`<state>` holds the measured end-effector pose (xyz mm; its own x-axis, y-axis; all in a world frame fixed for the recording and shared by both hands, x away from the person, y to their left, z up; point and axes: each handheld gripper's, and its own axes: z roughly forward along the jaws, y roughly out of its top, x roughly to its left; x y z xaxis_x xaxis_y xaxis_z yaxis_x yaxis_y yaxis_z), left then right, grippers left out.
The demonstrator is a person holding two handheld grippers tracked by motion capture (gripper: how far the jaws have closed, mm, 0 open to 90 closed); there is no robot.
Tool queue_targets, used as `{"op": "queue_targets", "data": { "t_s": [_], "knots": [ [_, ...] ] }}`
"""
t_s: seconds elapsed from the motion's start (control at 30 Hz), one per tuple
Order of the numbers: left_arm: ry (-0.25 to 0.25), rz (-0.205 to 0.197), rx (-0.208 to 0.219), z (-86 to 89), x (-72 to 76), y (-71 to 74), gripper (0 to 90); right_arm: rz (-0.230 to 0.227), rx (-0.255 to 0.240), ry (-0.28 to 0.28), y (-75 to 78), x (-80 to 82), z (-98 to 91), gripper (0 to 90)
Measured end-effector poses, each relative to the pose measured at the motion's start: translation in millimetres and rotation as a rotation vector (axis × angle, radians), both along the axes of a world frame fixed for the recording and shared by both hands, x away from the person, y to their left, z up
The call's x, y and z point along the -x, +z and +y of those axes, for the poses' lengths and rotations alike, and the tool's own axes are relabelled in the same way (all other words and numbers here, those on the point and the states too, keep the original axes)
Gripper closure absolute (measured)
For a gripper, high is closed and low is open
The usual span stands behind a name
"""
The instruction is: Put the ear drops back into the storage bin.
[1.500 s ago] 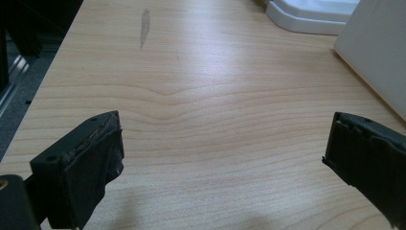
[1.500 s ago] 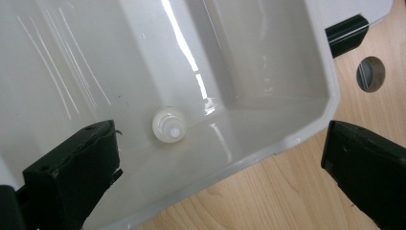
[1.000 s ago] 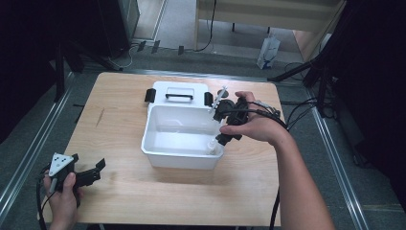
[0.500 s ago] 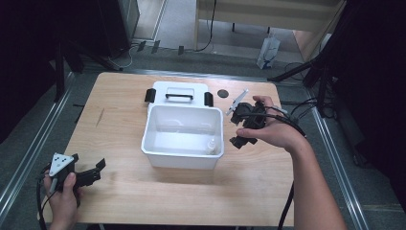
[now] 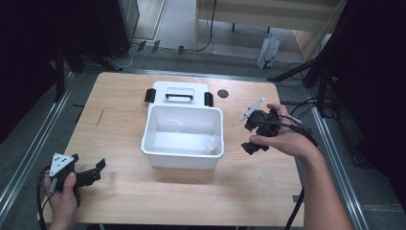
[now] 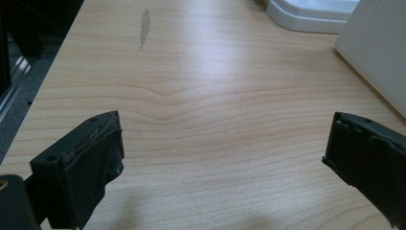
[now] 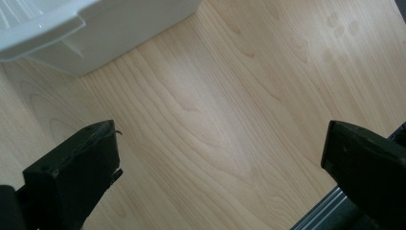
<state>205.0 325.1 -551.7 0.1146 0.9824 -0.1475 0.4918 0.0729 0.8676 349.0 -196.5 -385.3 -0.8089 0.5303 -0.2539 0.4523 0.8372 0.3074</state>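
- White plastic bin (image 5: 183, 154): open-topped and rectangular with rounded corners, standing mid-table on the wooden table (image 5: 258, 187). Its walls look thin and smooth, so it is probably light and somewhat flexible.
- Small pale bottle (image 5: 210, 146): stands upright inside the bin, close to the near right corner. It is likely light, rigid and easily tipped; grip across the body, below the cap.
- White lid (image 5: 179, 93): lies flat behind the bin, touching or just beside it, and has a dark handle and two black clips.
- Left gripper (image 5: 93, 171): near left table corner, jaws spread wide, empty.
- Right gripper (image 5: 252, 134): right of the bin, above bare wood, jaws spread wide, empty.
- Table surface: pale wood grain, matte, flat.
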Motion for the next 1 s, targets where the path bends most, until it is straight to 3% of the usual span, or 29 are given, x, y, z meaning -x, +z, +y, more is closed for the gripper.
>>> {"op": "queue_targets", "data": {
  "t_s": [0.57, 1.0],
  "knots": [
    [-0.002, -0.001, 0.001, 0.4, 0.2, 0.0, 0.3, -0.028, -0.053, -0.099, -33.5, 19.1, -38.3, 0.0],
    [-0.001, -0.001, -0.001, 0.1, 0.2, 0.1, 0.3, -0.069, -0.163, -0.207, -69.6, 36.9, -71.9, 0.0]
  ]
}}
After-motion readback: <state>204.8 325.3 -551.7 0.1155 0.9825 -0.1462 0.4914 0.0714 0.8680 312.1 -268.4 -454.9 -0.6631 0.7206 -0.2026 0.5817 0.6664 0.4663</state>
